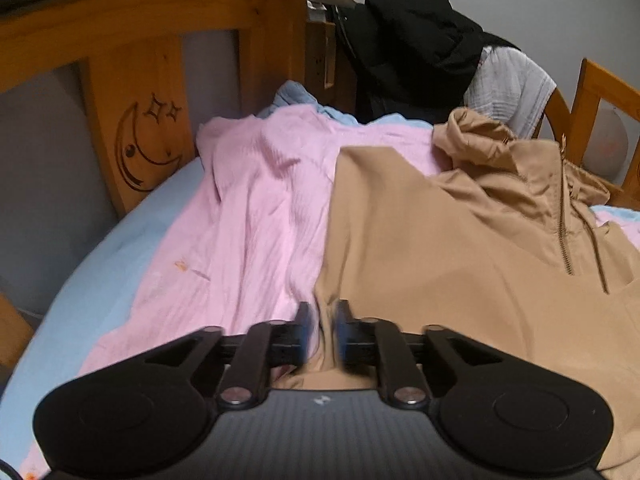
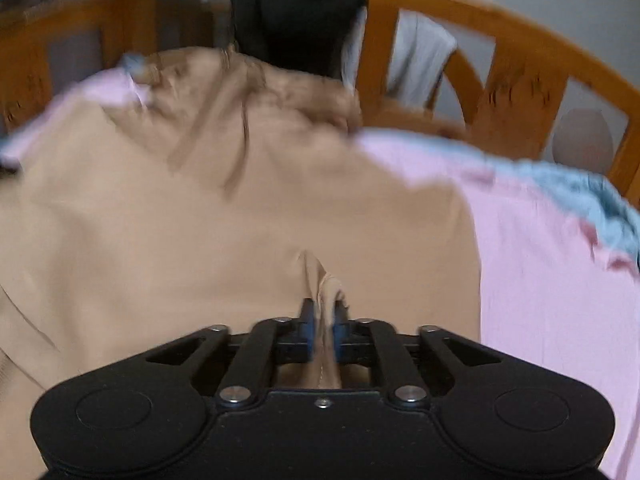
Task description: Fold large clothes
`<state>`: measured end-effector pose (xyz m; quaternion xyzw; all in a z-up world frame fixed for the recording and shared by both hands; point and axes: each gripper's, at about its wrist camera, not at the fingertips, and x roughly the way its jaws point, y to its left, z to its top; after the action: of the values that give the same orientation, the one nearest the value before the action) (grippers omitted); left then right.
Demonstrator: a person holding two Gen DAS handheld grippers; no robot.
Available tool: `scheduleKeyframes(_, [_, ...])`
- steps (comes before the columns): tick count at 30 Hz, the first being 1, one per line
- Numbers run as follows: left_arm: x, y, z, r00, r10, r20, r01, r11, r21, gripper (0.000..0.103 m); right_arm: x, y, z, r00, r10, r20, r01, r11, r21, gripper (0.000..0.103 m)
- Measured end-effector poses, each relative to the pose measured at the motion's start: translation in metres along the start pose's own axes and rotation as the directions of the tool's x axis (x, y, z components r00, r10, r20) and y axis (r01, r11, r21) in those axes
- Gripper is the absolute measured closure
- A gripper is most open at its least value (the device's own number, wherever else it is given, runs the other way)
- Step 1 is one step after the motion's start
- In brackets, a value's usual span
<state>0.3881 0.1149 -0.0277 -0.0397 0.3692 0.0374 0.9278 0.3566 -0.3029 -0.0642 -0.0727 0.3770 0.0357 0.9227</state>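
Observation:
A tan zip-neck hoodie (image 1: 440, 240) lies spread on a bed, its hood and zipper toward the headboard. It also fills the right wrist view (image 2: 240, 220), which is blurred. My left gripper (image 1: 323, 320) is shut on a pinch of the hoodie's fabric near its left edge. My right gripper (image 2: 324, 320) is shut on a bunched fold of the same hoodie near its right edge. The hoodie rests on a pink cloth (image 1: 248, 208) that also shows in the right wrist view (image 2: 540, 260).
A wooden bed frame (image 1: 132, 92) with carved moon and stars rises at the left and back. Black and white clothes (image 1: 420, 52) hang over the back rail. A light blue sheet (image 1: 100, 248) covers the mattress. The wooden rail (image 2: 500, 80) runs along the right.

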Motion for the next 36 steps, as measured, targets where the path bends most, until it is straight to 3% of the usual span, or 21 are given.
scheduleKeyframes(1, [-0.007,0.0,-0.001,1.0,-0.008,0.011,0.008,1.0,0.008,0.053,-0.006,-0.003,-0.002,1.0,-0.005,0.02,0.005,0.999,0.038,0.08])
scheduleKeyframes(2, [-0.015,0.0,-0.002,0.999,-0.017,0.034,0.016,1.0,0.018,0.041,-0.015,-0.006,-0.002,0.999,-0.001,0.052,-0.002,0.998,0.066,0.071])
scheduleKeyframes(4, [-0.032,-0.004,-0.007,0.995,-0.053,0.086,0.05,0.998,0.038,0.034,-0.036,-0.003,-0.003,0.992,0.021,0.125,-0.029,0.997,0.065,0.06])
scheduleKeyframes(6, [-0.044,-0.011,-0.012,0.989,-0.11,0.102,0.104,0.993,0.059,0.029,-0.05,0.008,-0.002,0.979,0.106,0.176,-0.109,0.994,0.005,0.054])
scheduleKeyframes(9, [-0.047,-0.028,-0.028,0.979,-0.2,0.051,0.194,0.976,0.096,0.029,-0.058,0.028,-0.003,0.944,0.289,0.157,-0.279,0.957,-0.085,0.049])
scheduleKeyframes(11, [-0.04,-0.043,-0.039,0.988,-0.154,0.007,0.15,0.971,0.188,0.029,-0.055,0.041,-0.005,0.928,0.355,0.115,-0.335,0.928,-0.162,0.049])
scheduleKeyframes(13, [-0.027,-0.051,-0.049,0.993,-0.109,-0.039,0.116,0.959,0.257,0.029,-0.047,0.052,-0.015,0.945,0.322,0.052,-0.3,0.92,-0.25,0.049])
scheduleKeyframes(15, [-0.026,-0.052,-0.05,0.993,-0.11,-0.032,0.114,0.961,0.252,0.027,-0.034,0.049,-0.024,0.959,0.282,0.003,-0.273,0.932,-0.239,0.041])
scheduleKeyframes(16, [-0.026,-0.052,-0.048,0.993,-0.11,-0.042,0.117,0.963,0.242,0.025,-0.033,0.044,-0.027,0.959,0.281,0.028,-0.269,0.94,-0.212,0.031])
scheduleKeyframes(17, [-0.026,-0.052,-0.044,0.993,-0.107,-0.053,0.117,0.965,0.235,0.023,-0.031,0.04,-0.029,0.965,0.262,0.032,-0.251,0.948,-0.197,0.03])
scheduleKeyframes(19, [-0.03,-0.052,-0.037,0.991,-0.121,-0.06,0.131,0.967,0.22,0.017,-0.036,0.03,-0.022,0.961,0.274,0.034,-0.266,0.952,-0.153,0.031])
scheduleKeyframes(21, [-0.038,-0.051,-0.032,0.988,-0.155,-0.011,0.154,0.968,0.199,0.009,-0.043,0.018,-0.011,0.951,0.299,0.08,-0.291,0.951,-0.103,0.03])
scheduleKeyframes(24, [-0.043,-0.054,-0.028,0.973,-0.224,0.056,0.214,0.966,0.142,0.001,-0.035,-0.002,0.028,0.944,0.304,0.131,-0.304,0.952,-0.024,0.027])
scheduleKeyframes(29, [-0.034,-0.07,-0.029,0.951,-0.31,-0.016,0.311,0.948,0.073,0.001,0.026,-0.033,0.117,0.966,0.192,0.174,-0.216,0.967,0.135,0.027])
scheduleKeyframes(33, [-0.033,-0.073,-0.032,0.943,-0.331,-0.046,0.332,0.942,0.041,0.001,0.098,-0.06,0.187,0.989,0.103,0.109,-0.138,0.912,0.386,0.032])
scheduleKeyframes(36, [-0.034,-0.064,-0.028,0.939,-0.341,-0.055,0.341,0.94,0.001,0.001,0.141,-0.06,0.223,0.998,-0.006,0.055,-0.015,0.921,0.39,0.034])
